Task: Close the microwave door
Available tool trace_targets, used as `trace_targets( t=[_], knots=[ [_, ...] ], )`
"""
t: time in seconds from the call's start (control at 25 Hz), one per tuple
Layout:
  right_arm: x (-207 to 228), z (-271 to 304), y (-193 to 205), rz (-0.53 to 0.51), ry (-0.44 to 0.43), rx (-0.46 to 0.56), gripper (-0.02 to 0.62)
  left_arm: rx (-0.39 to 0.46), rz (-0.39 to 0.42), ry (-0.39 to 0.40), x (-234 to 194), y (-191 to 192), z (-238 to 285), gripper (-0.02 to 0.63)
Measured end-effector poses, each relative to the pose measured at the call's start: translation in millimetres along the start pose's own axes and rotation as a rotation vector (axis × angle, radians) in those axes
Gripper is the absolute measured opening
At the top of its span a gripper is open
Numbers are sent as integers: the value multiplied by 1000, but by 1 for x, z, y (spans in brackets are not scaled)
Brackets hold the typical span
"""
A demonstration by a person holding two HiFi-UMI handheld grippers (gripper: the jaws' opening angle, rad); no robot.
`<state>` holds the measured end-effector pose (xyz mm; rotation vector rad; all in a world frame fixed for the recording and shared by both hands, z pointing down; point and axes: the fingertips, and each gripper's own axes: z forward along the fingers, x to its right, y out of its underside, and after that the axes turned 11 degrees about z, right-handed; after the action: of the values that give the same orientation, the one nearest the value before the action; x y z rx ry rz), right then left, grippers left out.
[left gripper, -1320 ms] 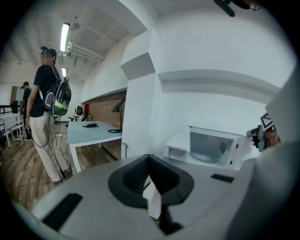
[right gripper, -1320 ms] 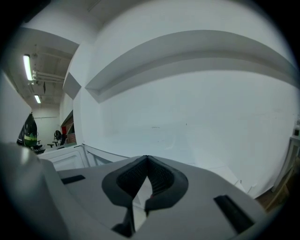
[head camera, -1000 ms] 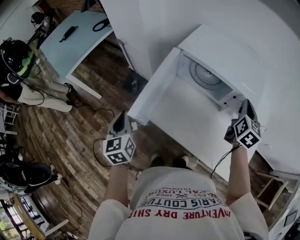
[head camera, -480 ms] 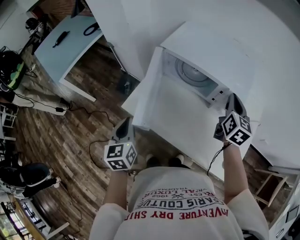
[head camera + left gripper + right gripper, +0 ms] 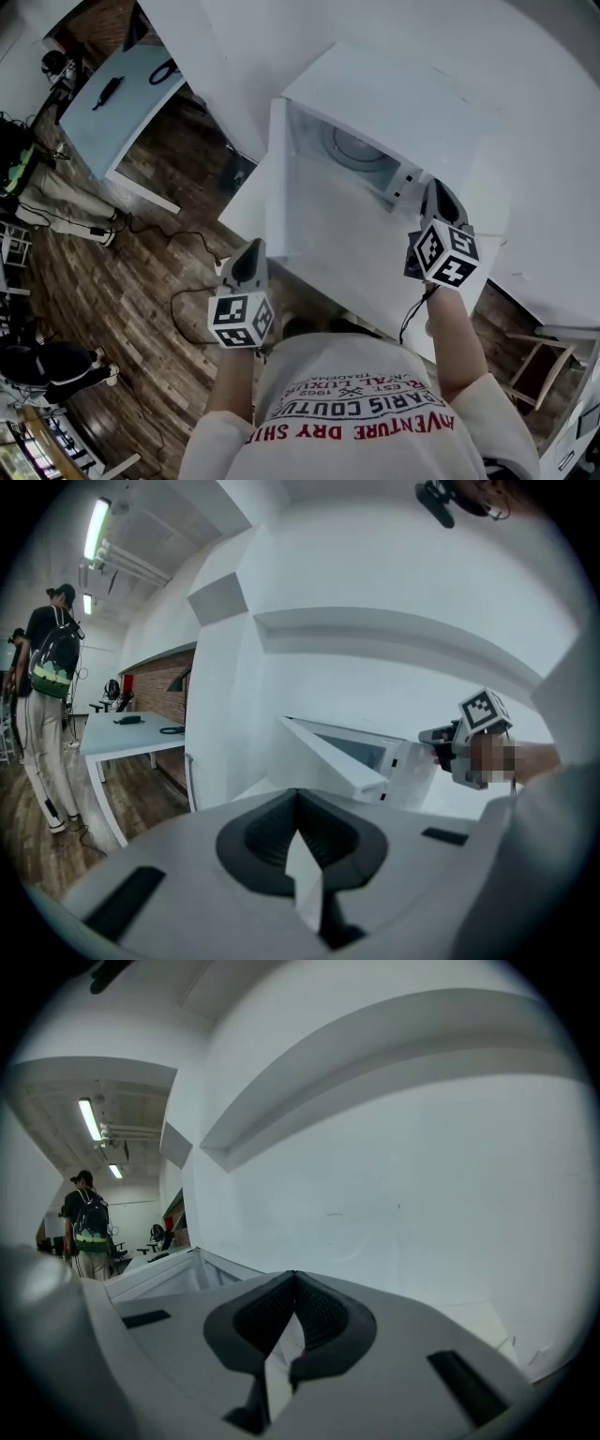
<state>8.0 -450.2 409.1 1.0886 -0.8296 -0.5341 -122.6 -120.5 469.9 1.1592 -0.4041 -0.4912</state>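
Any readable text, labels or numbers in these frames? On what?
"ARIS COUTUR": shirt, upside down in the head view, ends cut off.
"VENTURE DRY SHIR": same shirt, next line, ends cut off.
Smaller shirt print: too small to read.
Left gripper and right gripper cubes: square markers only, no words.
Microwave: no text visible.

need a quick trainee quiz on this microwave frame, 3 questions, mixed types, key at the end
1. True or false: the microwave door is fully shut.
2. Which gripper is nearer the microwave's control side? A) left gripper B) right gripper
3. Fill in: in each gripper view the jaws are ____, with nothing between them.

Key
1. False. The door stands open and the turntable shows inside.
2. B. The left gripper hangs low, off the door's outer side.
3. shut
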Motion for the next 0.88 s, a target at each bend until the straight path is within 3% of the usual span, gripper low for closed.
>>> trace_targets(
  t=[0.28,0.88],
  knots=[
    [8,-7,0,-29,-21,-5,12,8,24,52,45,-11,18,-3],
    [21,-14,-2,-52,9,7,12,13,105,272,108,-30,78,-3]
  ],
)
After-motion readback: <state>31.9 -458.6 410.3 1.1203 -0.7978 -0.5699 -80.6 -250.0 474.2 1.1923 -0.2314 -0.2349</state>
